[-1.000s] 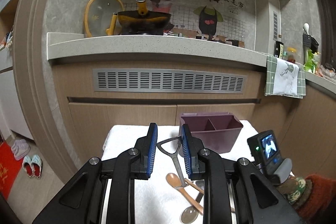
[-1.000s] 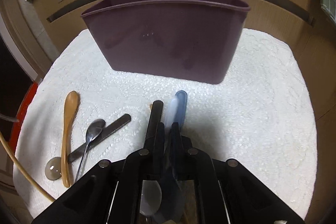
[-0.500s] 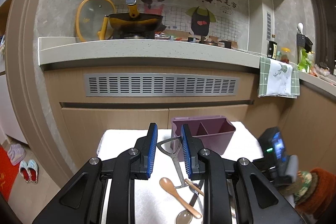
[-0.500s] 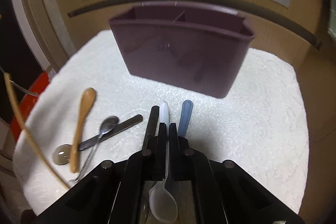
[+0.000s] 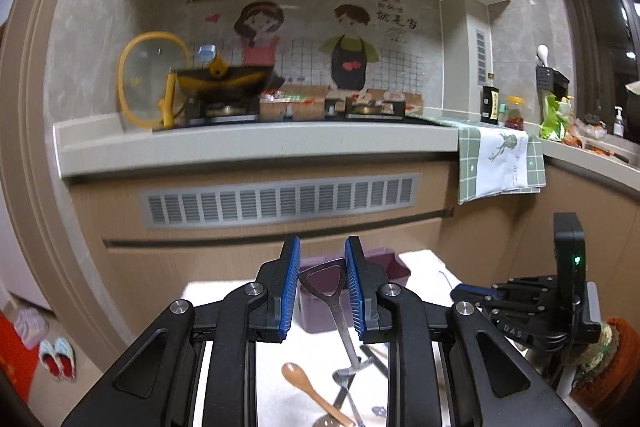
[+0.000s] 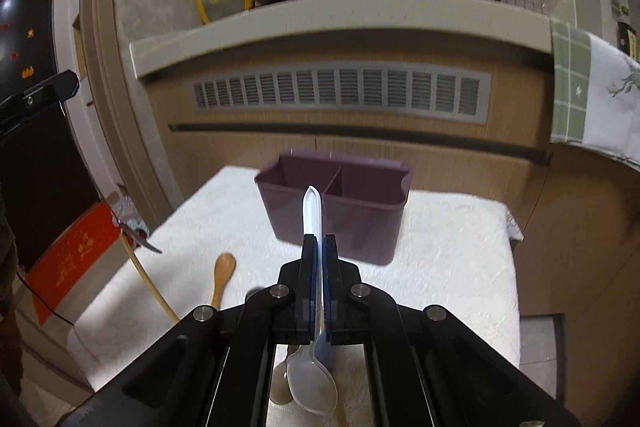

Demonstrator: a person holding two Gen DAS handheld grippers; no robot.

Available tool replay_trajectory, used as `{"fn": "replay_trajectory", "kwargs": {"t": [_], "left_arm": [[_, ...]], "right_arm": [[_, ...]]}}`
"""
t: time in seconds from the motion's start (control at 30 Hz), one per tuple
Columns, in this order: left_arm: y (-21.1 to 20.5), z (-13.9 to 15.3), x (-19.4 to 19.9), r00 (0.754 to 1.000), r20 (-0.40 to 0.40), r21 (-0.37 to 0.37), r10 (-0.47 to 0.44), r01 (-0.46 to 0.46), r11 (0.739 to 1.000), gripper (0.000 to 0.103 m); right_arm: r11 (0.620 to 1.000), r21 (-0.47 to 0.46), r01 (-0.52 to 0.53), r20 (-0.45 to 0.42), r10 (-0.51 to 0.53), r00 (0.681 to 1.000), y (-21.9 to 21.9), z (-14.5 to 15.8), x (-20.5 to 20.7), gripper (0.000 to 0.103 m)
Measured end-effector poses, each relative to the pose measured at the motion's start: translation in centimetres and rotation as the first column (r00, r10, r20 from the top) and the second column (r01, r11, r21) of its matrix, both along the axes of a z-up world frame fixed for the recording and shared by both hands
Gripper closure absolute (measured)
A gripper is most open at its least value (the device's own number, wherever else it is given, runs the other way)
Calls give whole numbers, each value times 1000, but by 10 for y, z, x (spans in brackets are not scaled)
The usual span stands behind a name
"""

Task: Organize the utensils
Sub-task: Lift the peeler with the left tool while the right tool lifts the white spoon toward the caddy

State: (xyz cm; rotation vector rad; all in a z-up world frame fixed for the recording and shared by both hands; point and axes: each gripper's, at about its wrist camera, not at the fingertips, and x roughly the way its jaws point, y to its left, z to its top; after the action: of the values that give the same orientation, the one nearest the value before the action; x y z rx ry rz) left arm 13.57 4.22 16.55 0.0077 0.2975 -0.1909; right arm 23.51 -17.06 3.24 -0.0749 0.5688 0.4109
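My right gripper [image 6: 319,241] is shut on a white plastic spoon [image 6: 311,211], handle pointing forward, bowl hanging below the jaws, lifted above the white cloth. A purple two-compartment utensil holder [image 6: 334,205] stands ahead of it on the cloth. My left gripper [image 5: 322,259] holds a metal utensil with a triangular loop end [image 5: 325,281] between its blue pads [image 5: 292,283], raised high above the table; the holder [image 5: 320,303] shows partly behind it. A wooden spoon [image 6: 222,277] lies on the cloth at left. The right gripper [image 5: 468,293] shows at the right in the left wrist view.
The cloth-covered table [image 6: 448,239] stands against a wooden cabinet with a vent grille [image 6: 340,91]. More spoons [image 5: 344,387] lie on the cloth below the left gripper. A green checked towel [image 6: 588,95] hangs off the counter at right. A counter with a wok [image 5: 224,83] runs behind.
Both grippers have risen well above the cloth. The right one lifted the white spoon off the cloth, leaving the blue and black utensils behind. The left kept hold of the metal utensil.
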Motion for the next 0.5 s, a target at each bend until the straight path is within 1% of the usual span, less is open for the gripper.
{"fn": "replay_trajectory", "kwargs": {"t": [0.1,0.23,0.33,0.43,0.5], "left_arm": [[-4,10,4,1000,1,6,-10,10,1000,79],[-11,18,25,1000,-15,-20,-22,22,1000,79],[-14,23,47,1000,-3,-32,-24,24,999,79],[-15,25,81,999,3,-40,-41,41,998,79],[-15,21,99,999,4,-38,-39,39,999,79]], "right_arm": [[1000,26,6,49,-7,999,-3,17,-5,101],[998,51,21,110,-26,994,-3,37,1,101],[996,90,27,164,-41,986,-2,57,17,101],[992,120,42,219,-68,973,1,73,39,101],[990,137,35,241,-68,968,3,77,54,101]]}}
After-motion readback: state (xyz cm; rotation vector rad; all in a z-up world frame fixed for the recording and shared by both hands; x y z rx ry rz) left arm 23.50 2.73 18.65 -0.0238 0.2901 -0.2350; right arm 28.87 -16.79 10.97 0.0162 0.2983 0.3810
